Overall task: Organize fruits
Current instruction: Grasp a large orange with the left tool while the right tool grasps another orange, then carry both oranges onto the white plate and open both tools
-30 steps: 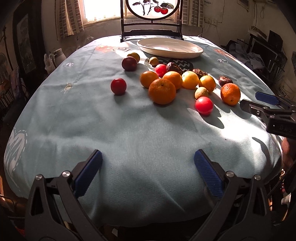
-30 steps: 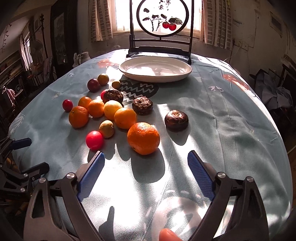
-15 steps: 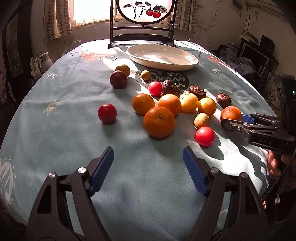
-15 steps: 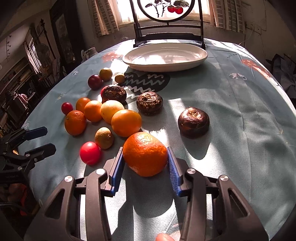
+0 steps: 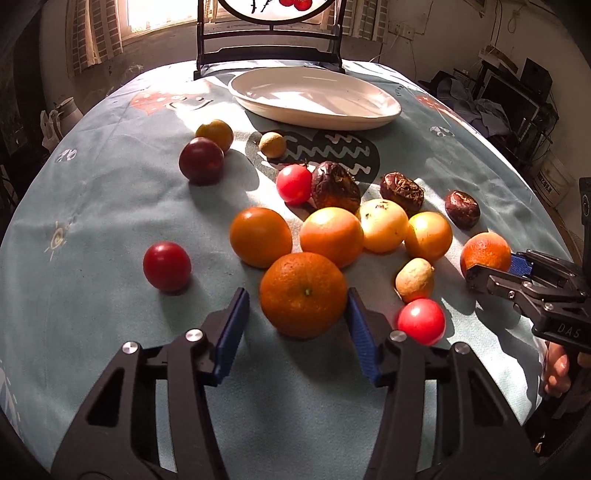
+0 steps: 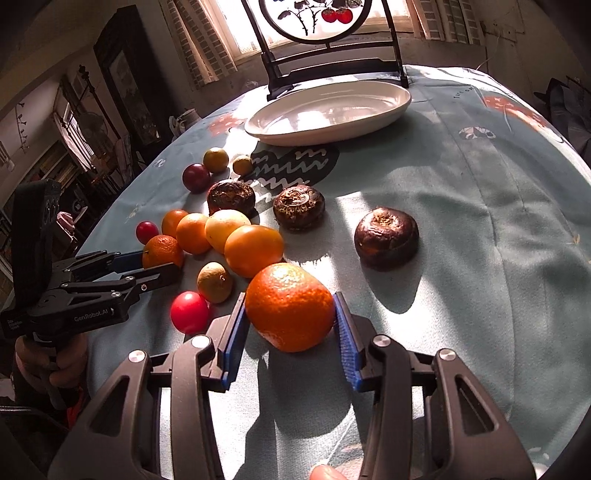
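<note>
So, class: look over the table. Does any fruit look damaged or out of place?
Three dark brown fruits look shrivelled and wrinkled beside the smooth oranges. All the fruit lies loose on the tablecloth while the white dish holds nothing.

Sunlit curtained window [image 5: 147, 22] at far wall; round painted screen on dark stand [image 6: 325, 37] before it (backlit). Cluttered shelves [image 5: 517, 103] right; table [image 5: 92, 221] under pale-blue cloth.
</note>
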Demonstrator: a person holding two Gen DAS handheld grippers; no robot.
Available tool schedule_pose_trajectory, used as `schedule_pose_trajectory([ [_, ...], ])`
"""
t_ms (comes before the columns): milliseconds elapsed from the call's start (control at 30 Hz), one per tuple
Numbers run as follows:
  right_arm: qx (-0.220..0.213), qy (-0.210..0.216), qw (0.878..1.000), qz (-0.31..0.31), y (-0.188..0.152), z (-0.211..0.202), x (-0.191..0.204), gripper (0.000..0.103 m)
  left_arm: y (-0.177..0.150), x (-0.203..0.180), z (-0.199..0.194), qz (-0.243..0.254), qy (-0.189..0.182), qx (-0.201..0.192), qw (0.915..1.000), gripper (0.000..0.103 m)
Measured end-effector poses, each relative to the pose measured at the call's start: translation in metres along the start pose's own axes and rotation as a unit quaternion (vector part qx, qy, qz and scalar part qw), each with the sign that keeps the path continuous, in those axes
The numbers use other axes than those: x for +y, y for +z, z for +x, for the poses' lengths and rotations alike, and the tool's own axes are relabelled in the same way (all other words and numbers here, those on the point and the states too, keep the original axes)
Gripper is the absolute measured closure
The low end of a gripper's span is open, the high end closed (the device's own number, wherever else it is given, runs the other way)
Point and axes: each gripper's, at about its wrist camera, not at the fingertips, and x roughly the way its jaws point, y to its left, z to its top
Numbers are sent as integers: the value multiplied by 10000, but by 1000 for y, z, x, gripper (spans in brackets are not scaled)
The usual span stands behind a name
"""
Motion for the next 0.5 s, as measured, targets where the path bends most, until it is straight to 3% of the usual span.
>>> schedule_pose_trajectory([
  [100,6,35,10000,1,0,0,-1,58,1,-2,1,80,-38,0,10000,57],
  [333,56,207,9998,22,3,-1,-3,58,1,4,-5,69,-257,25,9996,59],
  [500,-155,409,9990,75,44,-4,-6,58,37,14,-21,-31,-682,-203,9975,59],
])
